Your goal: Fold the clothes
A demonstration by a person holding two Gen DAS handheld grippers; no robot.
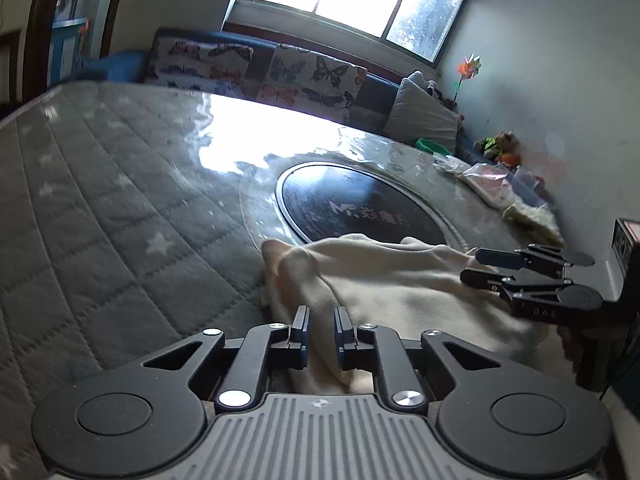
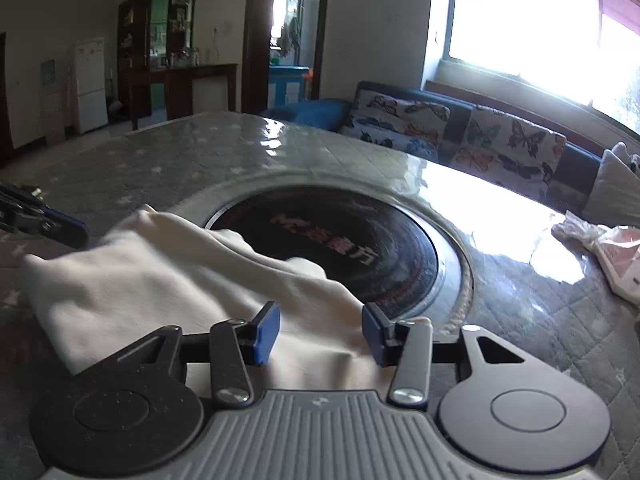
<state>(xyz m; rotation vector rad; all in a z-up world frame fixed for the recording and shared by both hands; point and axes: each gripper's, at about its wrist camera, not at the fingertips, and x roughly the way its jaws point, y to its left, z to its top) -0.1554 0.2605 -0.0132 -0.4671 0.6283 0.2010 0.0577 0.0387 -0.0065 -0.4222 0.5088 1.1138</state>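
A cream garment [image 1: 376, 280] lies bunched on the grey quilted table cover, at the near edge of a black round plate [image 1: 360, 204]. My left gripper [image 1: 322, 316] sits over the garment's near left part, its jaws a narrow gap apart with a fold of cloth between them. My right gripper [image 2: 320, 320] is open over the garment's [image 2: 168, 280] right edge, holding nothing. It also shows in the left wrist view [image 1: 472, 266] at the garment's right side. The left gripper's fingertips [image 2: 68, 228] show at the left of the right wrist view.
The black round plate [image 2: 340, 248] with red lettering is set in the table's middle. Plastic bags and pink packets [image 1: 500, 188] lie at the table's right. A butterfly-print sofa [image 1: 280, 72] stands behind the table, under a bright window.
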